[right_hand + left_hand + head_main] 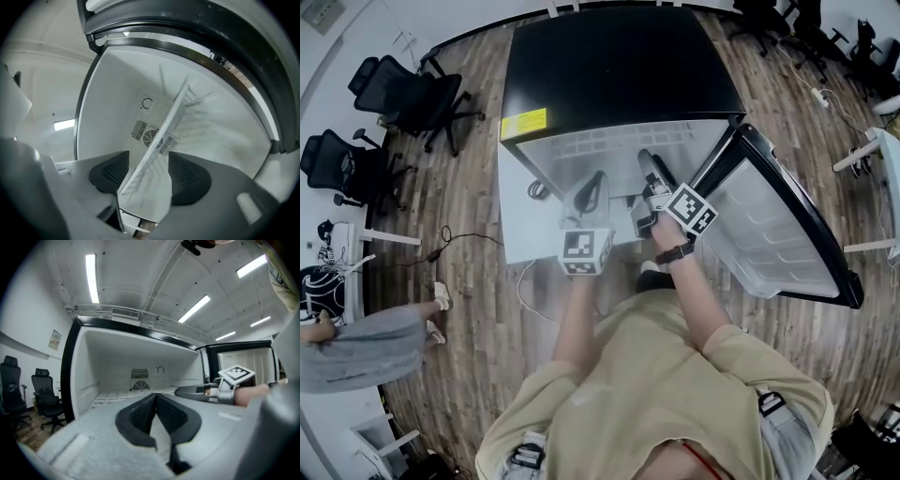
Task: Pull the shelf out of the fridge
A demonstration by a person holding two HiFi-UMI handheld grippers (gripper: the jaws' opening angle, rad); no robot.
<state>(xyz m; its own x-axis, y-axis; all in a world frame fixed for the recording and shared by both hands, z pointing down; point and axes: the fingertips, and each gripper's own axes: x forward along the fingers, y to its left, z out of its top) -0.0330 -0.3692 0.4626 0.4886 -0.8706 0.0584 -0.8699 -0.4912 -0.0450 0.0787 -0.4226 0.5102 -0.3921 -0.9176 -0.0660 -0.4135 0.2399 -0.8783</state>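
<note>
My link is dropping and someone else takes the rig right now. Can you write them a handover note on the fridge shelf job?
Left gripper: shut, empty, in front of the open fridge.
Right gripper: jaws apart, astride the shelf's front edge, pads not pressing on it.
Door: swung open on the right.
Done: door open, shelf reached.
Left: grip the shelf's edge and draw it out; its far end reaches into the fridge.
</note>
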